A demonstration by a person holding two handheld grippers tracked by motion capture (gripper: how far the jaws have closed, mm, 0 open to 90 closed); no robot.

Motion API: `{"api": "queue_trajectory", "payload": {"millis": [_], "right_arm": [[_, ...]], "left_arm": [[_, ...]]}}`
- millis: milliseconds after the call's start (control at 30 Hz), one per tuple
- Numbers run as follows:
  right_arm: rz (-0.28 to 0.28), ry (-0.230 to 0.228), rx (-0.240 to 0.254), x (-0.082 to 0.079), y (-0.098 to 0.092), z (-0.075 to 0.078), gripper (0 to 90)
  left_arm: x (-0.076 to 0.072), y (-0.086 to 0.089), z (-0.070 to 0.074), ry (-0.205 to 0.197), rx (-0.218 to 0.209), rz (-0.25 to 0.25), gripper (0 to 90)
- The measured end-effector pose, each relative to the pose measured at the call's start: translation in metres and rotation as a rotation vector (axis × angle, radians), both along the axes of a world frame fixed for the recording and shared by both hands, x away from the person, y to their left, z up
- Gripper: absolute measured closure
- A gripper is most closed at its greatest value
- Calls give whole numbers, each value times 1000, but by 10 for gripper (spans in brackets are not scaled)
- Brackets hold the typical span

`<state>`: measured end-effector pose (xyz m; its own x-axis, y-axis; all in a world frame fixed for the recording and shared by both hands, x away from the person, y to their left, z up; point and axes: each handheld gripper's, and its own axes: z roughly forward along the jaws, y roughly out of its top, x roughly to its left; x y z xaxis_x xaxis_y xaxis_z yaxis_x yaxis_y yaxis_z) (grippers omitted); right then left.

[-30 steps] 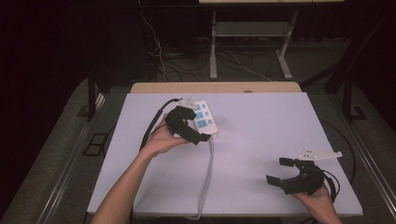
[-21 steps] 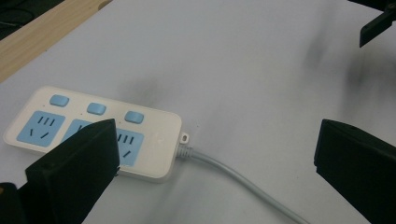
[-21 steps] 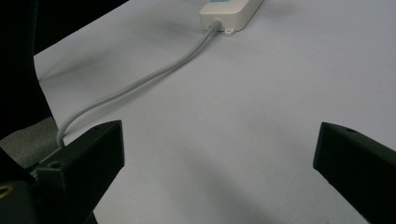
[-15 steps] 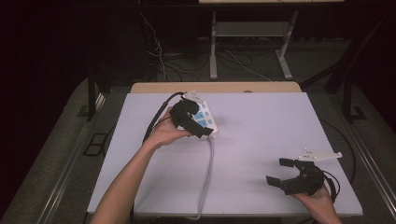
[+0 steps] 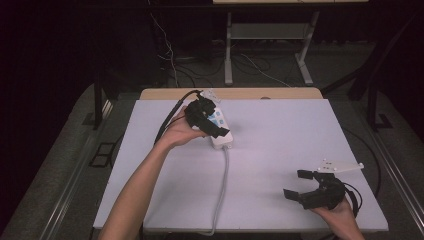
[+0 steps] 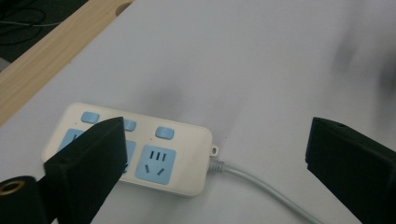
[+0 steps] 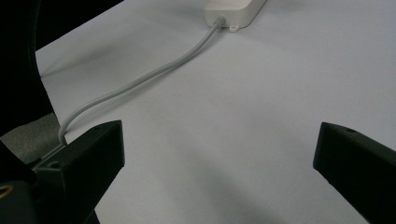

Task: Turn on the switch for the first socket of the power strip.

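Note:
A white power strip (image 5: 220, 134) with blue sockets lies at the far middle of the white table (image 5: 280, 135), its grey cable (image 5: 223, 185) running to the front edge. My left gripper (image 5: 212, 122) hovers over the strip's far end. In the left gripper view the strip (image 6: 159, 161) lies below the left gripper (image 6: 215, 154); its jaws stand wide apart, have just been closing a little, and grip nothing. My right gripper (image 5: 295, 183) rests open near the front right corner. The right gripper view shows the right gripper (image 7: 217, 154) above bare table, with the cable (image 7: 140, 81) and strip end (image 7: 233, 9) beyond.
A wooden board (image 5: 250, 93) borders the table's far edge. Behind it, a metal stand (image 5: 270, 35) and loose cables lie on the dark floor. Rails run along the table's left and right sides.
My left gripper has moved a little toward the far edge over the power strip. The strip and my right gripper have kept their places.

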<state>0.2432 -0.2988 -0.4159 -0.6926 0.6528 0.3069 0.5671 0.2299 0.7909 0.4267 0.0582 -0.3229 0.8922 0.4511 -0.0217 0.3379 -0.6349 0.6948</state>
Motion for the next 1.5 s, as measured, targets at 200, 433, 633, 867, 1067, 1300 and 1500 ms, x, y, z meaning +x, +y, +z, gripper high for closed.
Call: {"api": "queue_trajectory", "payload": {"millis": [200,433,633,867,1067,1300,1500], "right_arm": [[1,0,1,0,0,0,16],[-2,3,0,0,-1,-1,15],[-1,3,-2,0,-1,-1,16],[-1,1,-3,0,-1,-1,16],[-3,-1,-3,0,-2,-1,15],[-4,-5,-3,0,-2,-1,16],[-8,-1,-1,0,-3,-1,16]], "left_arm": [[11,-2,3,-2,5,13,156],[21,-6,1,8,5,35,281],[28,-8,-5,14,6,42,373],[34,-10,-12,11,-10,60,522],[38,-11,-18,16,-36,52,682],[46,-12,-26,32,-39,74,876],[52,-12,-34,53,-45,98,889]]}}
